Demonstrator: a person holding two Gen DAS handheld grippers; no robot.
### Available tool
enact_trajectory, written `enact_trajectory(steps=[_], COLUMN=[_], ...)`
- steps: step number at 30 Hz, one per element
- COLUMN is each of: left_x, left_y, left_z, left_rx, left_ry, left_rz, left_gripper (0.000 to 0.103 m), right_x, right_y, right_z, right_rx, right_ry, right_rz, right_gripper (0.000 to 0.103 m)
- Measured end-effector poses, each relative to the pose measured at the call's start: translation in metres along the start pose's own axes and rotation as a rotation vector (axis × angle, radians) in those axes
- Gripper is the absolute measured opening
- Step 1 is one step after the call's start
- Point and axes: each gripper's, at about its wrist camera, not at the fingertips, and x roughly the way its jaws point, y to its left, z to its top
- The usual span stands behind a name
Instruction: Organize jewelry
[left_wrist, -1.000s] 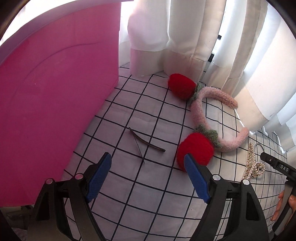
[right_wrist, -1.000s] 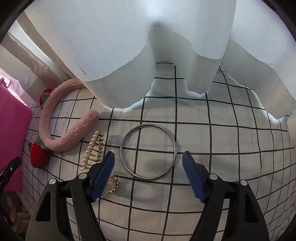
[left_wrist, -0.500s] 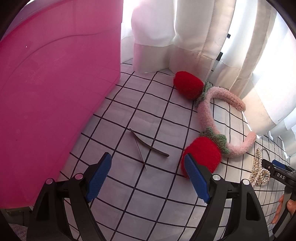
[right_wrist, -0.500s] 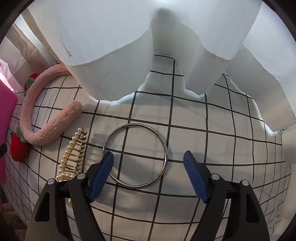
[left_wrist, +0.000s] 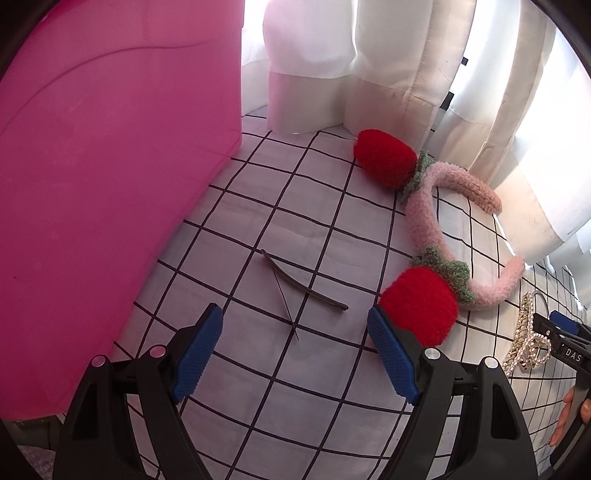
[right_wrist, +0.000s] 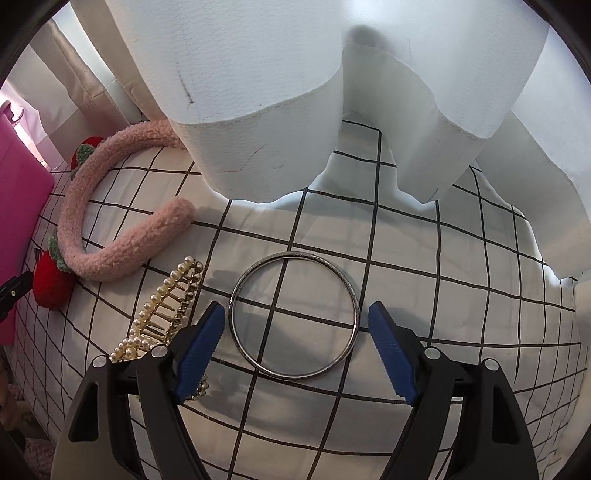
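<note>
My left gripper (left_wrist: 295, 332) is open and empty, low over a thin dark hair clip (left_wrist: 301, 286) on the grid cloth. A pink fuzzy headband with red strawberries (left_wrist: 424, 225) lies to its right; it also shows in the right wrist view (right_wrist: 110, 236). My right gripper (right_wrist: 295, 328) is open and empty, its blue pads either side of a silver bangle (right_wrist: 293, 315). A gold pearl hair claw (right_wrist: 162, 314) lies just left of the bangle, partly hidden by my left finger; it also shows in the left wrist view (left_wrist: 528, 343).
A large pink box (left_wrist: 103, 177) stands at the left, close to the hair clip. White curtains (right_wrist: 277, 92) hang down onto the cloth at the back. The white grid-patterned cloth (left_wrist: 295, 387) covers the surface.
The left gripper has come closer to the hair clip and the pink box. The right gripper has moved forward so that the bangle now sits between its pads.
</note>
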Motion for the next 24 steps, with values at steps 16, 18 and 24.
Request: enact_trajectory(steps=[16, 18, 24], left_x=[0.022, 0.026, 0.037], left_y=[0.002, 0.0, 0.008], left_z=[0.005, 0.006, 0.009], left_rx=[-0.002, 0.004, -0.021], left_ry=[0.012, 0.014, 0.027], left_rz=[-0.013, -0.005, -0.016], left_gripper=[0.079, 0.079, 0.086], right_x=[0.0, -0.001, 0.002], right_y=[-0.003, -0.004, -0.004], right_z=[-0.019, -0.019, -0.018], right_rx=[0.0, 0.0, -0.002], right_ry=[-0.087, -0.089, -0.089], right_rz=[-0.059, -0.058, -0.057], right_gripper=[0.093, 0.093, 0.093])
